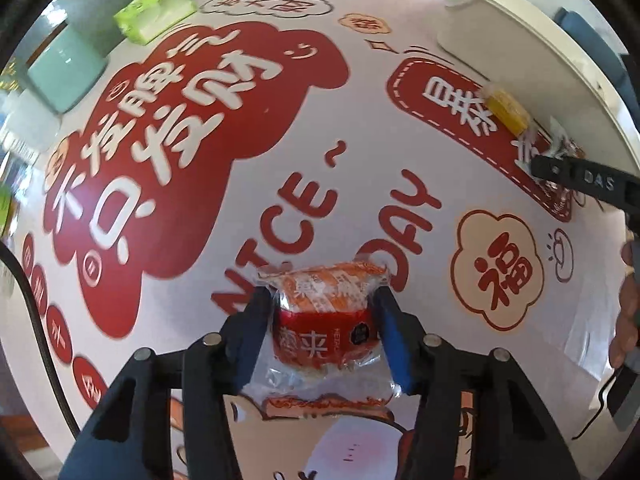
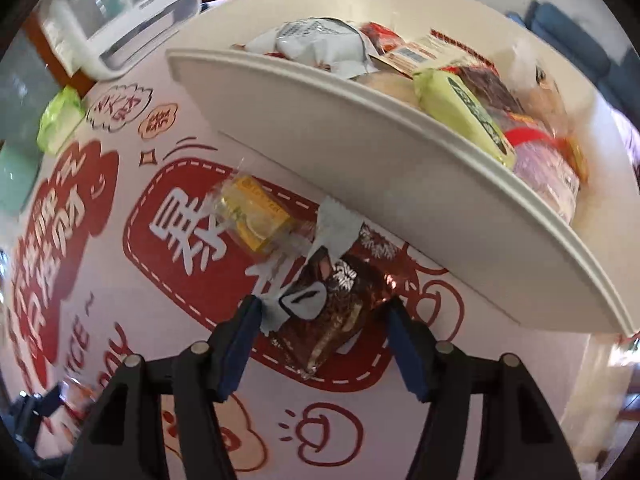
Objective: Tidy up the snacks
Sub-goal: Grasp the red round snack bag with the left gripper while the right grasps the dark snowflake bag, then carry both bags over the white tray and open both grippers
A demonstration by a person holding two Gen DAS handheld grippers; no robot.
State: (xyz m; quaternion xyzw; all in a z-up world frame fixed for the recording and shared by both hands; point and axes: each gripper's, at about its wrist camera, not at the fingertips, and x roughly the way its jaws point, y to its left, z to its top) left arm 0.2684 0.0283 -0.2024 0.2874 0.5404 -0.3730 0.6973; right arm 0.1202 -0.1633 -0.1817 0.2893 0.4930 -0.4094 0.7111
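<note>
Left wrist view: the left hand-held gripper (image 1: 322, 300) points down at the tabletop (image 1: 360, 128), which carries a white cloth printed with red shapes and lettering. A red and orange snack packet (image 1: 326, 320) in clear wrap lies low in the middle of the frame, between the two blue pads (image 1: 394, 340). The pads sit against its two sides, so the jaws are clamped on it. At the upper right stands a white bin (image 1: 520, 40), and a yellow snack (image 1: 508, 110) lies on the cloth just beside its wall. The tip of the right hand-held gripper (image 1: 560, 168) comes in at the right edge, with part of a hand (image 1: 628, 312) below it. A green tissue pack (image 1: 154, 12) lies at the upper left.

Right wrist view: the right hand-held gripper (image 2: 324, 308) points down over a brown foil snack packet (image 2: 332, 320) lying in the lower middle of the frame, close beside the bin's wall (image 2: 360, 168). The packet is between the blue pads; the left pad touches its torn pale flap, while the right pad meets its foil edge, and whether the jaws truly press it I cannot tell. The yellow snack (image 2: 260, 216) lies just above and left of it. The bin fills the upper right and is full of mixed snacks (image 2: 460, 100).
</note>
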